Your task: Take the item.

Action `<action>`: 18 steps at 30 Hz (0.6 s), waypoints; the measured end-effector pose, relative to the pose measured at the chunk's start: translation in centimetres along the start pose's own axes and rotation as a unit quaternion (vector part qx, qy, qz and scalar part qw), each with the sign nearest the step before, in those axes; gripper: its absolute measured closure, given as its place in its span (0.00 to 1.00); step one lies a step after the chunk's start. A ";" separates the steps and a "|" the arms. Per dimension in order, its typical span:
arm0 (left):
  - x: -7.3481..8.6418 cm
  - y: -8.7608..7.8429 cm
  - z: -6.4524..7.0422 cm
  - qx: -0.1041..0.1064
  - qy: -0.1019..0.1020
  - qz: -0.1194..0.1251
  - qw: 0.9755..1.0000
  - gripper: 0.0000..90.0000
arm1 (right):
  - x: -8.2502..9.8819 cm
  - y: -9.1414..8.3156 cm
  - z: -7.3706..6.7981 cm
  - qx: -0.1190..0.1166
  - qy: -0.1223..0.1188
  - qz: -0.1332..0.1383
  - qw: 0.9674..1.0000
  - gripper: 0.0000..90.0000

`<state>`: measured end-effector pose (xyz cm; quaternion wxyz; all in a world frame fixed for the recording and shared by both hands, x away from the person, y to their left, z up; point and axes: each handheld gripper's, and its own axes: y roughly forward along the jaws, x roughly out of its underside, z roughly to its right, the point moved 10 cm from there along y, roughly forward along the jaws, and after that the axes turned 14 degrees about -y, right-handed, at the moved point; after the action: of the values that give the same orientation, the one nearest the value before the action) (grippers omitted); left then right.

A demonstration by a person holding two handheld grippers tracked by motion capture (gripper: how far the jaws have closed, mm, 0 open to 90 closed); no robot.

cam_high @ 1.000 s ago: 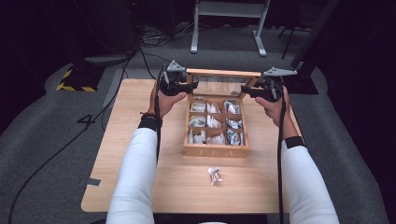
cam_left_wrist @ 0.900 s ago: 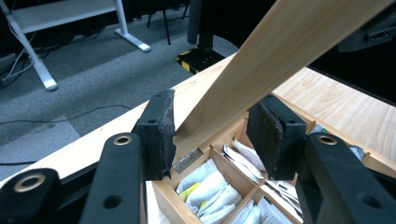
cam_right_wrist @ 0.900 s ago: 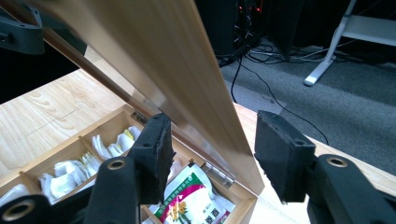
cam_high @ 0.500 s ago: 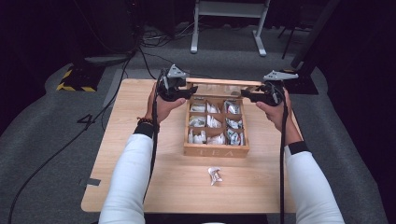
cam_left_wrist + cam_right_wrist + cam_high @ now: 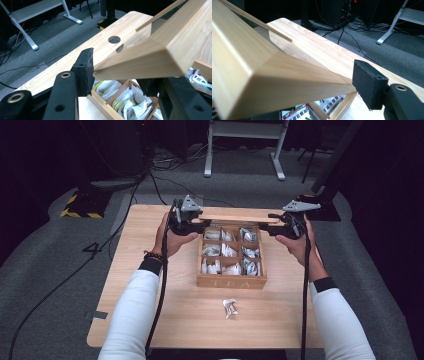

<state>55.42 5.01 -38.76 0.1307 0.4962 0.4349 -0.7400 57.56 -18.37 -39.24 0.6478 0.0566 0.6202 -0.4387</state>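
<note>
I'm at the counter (image 5: 150, 270) with a wooden tea box (image 5: 231, 281) in the middle, nine compartments of sachets, "TEA" on its front wall. The lid (image 5: 235, 218) is up at the back, hinged open. It looks steeper than a second ago and both hands have drifted, so I judge this as opening the box, nearly done. The left gripper (image 5: 202, 224) is clamped on the lid's left corner, pressed tight on the frame (image 5: 140, 62). The right gripper (image 5: 267, 229) sits at the right corner; its jaws have just been opening, the lid edge (image 5: 287, 80) is between them, and one pad (image 5: 367, 83) is barely off the wood. A loose sachet (image 5: 230, 308) lies in front of the box. Sachet print is red and green, unreadable.
</note>
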 end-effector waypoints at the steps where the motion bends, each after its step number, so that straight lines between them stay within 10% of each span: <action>1: 0.1 -0.1 0.1 0.000 0.003 -0.003 1.000 0.58 | 0.1 -0.1 -0.1 -0.001 -0.001 -0.003 1.000 0.45; 18: 1.0 -1.3 1.2 0.000 0.026 -0.013 1.000 0.54 | 0.5 -1.2 -1.7 -0.015 -0.019 -0.012 1.000 0.41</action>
<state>53.34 5.08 -38.80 0.1097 0.5093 0.4441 -0.7289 55.47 -18.29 -39.45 0.6548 0.0309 0.6153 -0.4379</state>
